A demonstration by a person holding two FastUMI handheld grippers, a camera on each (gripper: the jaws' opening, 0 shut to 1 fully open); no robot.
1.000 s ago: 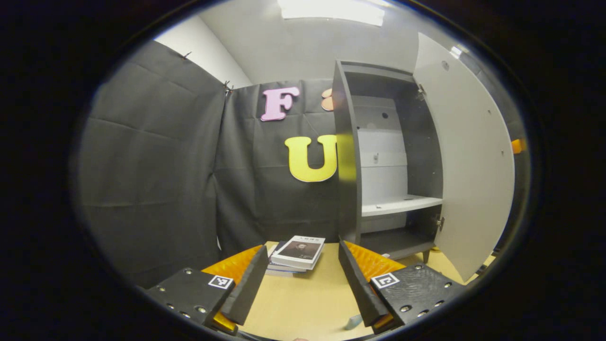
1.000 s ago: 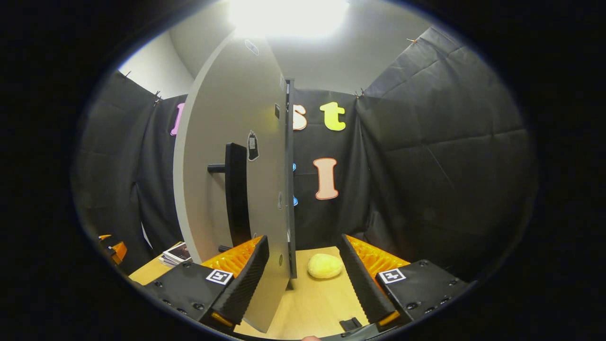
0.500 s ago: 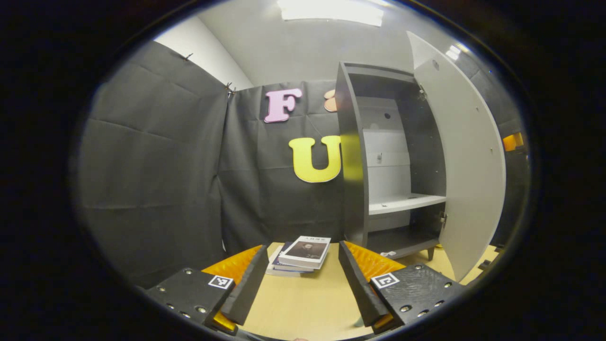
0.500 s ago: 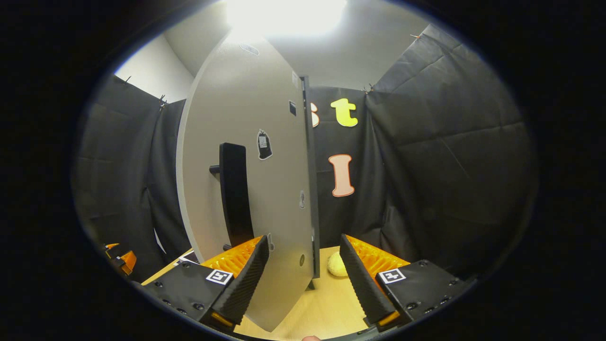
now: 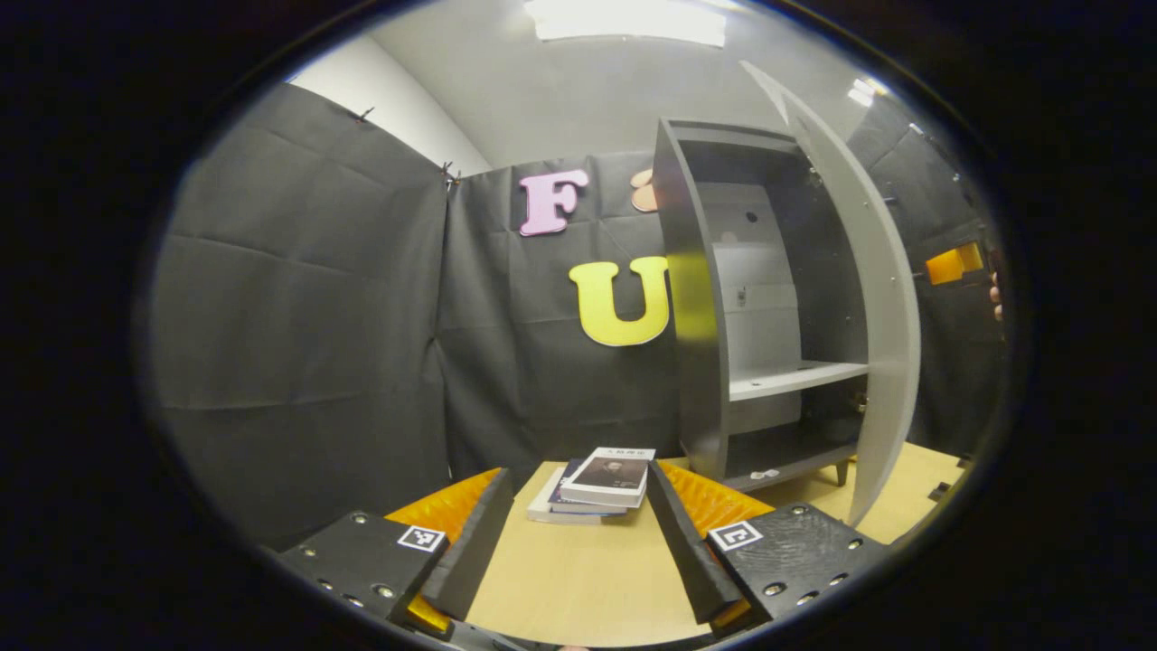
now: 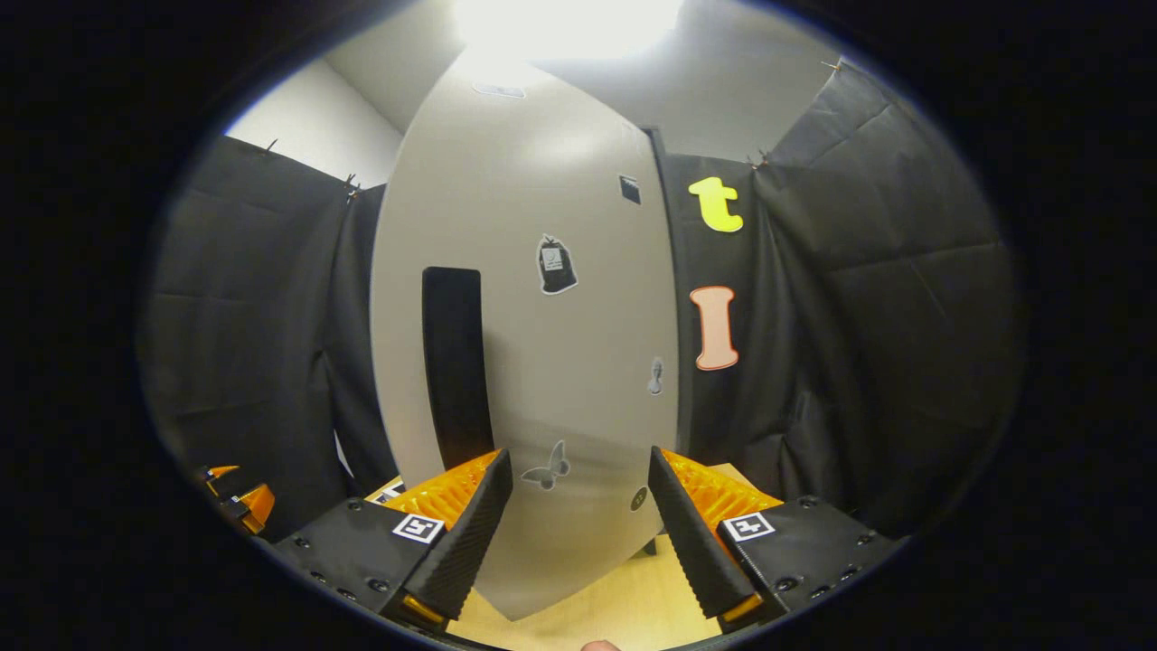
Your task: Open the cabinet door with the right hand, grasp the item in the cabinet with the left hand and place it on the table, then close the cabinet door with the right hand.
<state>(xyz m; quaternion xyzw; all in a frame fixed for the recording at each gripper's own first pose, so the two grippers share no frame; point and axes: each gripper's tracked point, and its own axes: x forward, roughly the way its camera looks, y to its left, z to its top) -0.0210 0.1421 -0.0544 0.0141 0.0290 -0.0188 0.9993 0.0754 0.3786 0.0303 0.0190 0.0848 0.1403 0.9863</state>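
The dark cabinet (image 5: 691, 298) stands on the wooden table (image 5: 587, 588), its grey door (image 5: 890, 298) swung partway toward the opening. Inside are a pale shelf (image 5: 791, 375) with nothing on it and a small pale bit (image 5: 764, 473) on the floor. In the right gripper view the door (image 6: 560, 344) faces me with its black handle (image 6: 456, 362). My right gripper (image 6: 578, 533) is open, the door's lower part showing between its fingers, apart from both. My left gripper (image 5: 578, 542) hangs open over the table, with nothing in it. The right gripper (image 5: 949, 264) shows beyond the door.
A stack of books (image 5: 597, 484) lies on the table left of the cabinet, just beyond my left fingers. Black cloth walls stand close behind and at both sides. The left gripper (image 6: 235, 502) shows low at the left in the right gripper view.
The door has swung toward the cabinet opening. My right gripper now faces the door's front, and a yellow lump on the table has gone out of sight behind it. My left gripper stayed open.
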